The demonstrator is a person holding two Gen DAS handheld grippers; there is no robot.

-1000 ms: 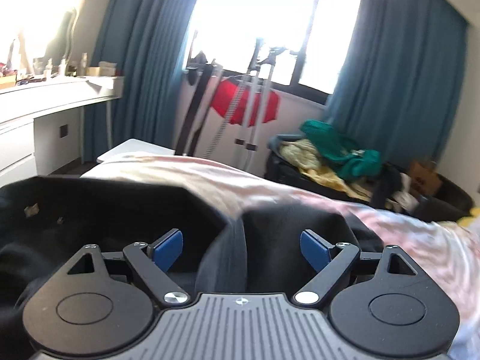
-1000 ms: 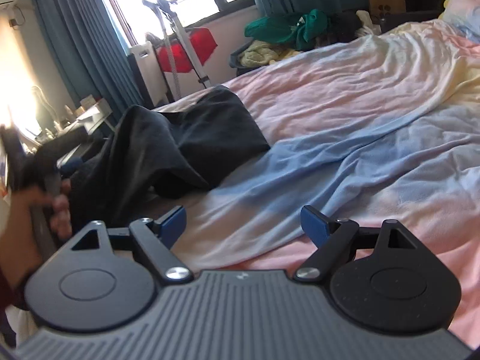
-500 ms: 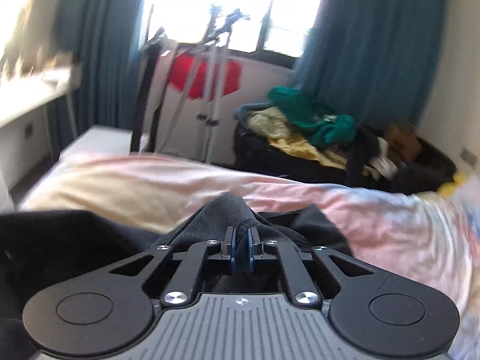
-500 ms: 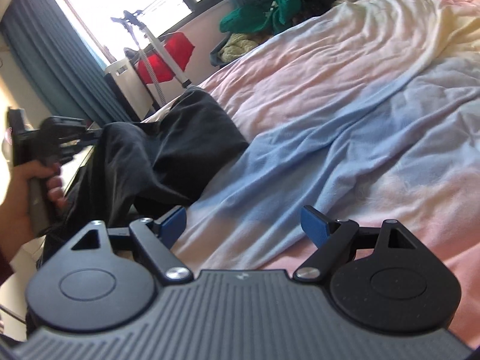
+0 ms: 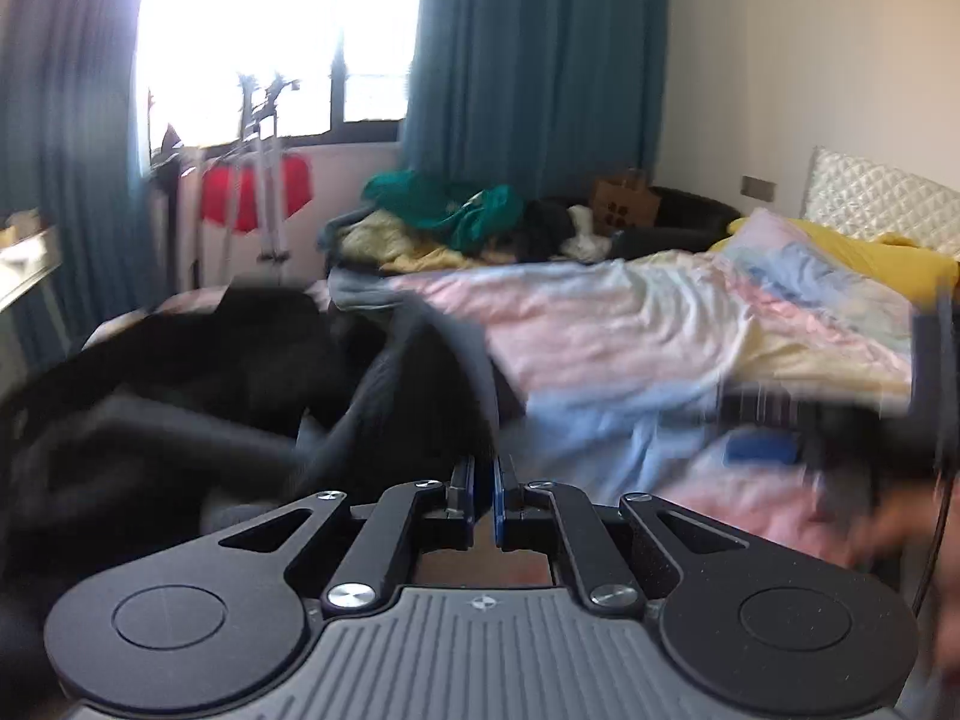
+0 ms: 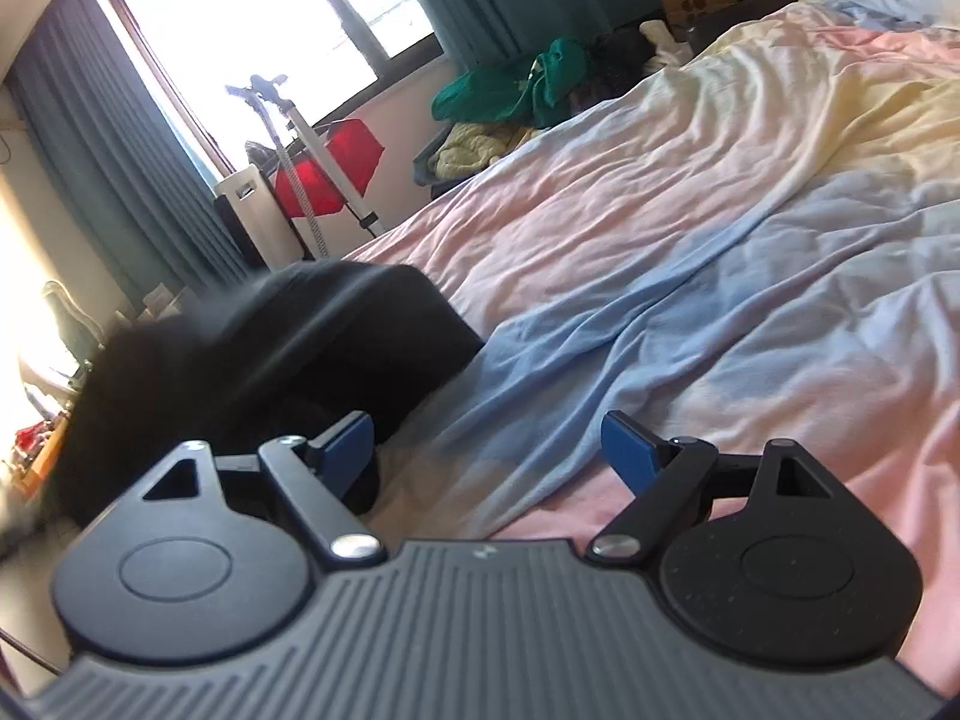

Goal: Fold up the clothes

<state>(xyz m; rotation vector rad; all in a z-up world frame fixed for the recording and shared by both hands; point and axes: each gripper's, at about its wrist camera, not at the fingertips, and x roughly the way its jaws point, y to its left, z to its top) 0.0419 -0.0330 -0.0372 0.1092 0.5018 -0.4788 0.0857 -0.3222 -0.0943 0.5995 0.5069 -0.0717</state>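
A black garment lies bunched on the left part of the bed. My left gripper is shut on a fold of the garment and holds that fold lifted above the sheet. In the right wrist view the garment lies as a dark heap at the left. My right gripper is open and empty, low over the pastel sheet just right of the heap. It also shows blurred at the right of the left wrist view.
The bed sheet is pink, blue and yellow and wrinkled. A suitcase piled with green and yellow clothes stands beyond the bed. A stand with a red item is by the window. A pillow lies at the headboard.
My left gripper closed on the black garment's fold and swung right, pulling the cloth along. My right gripper stayed open and moved closer to the garment's edge.
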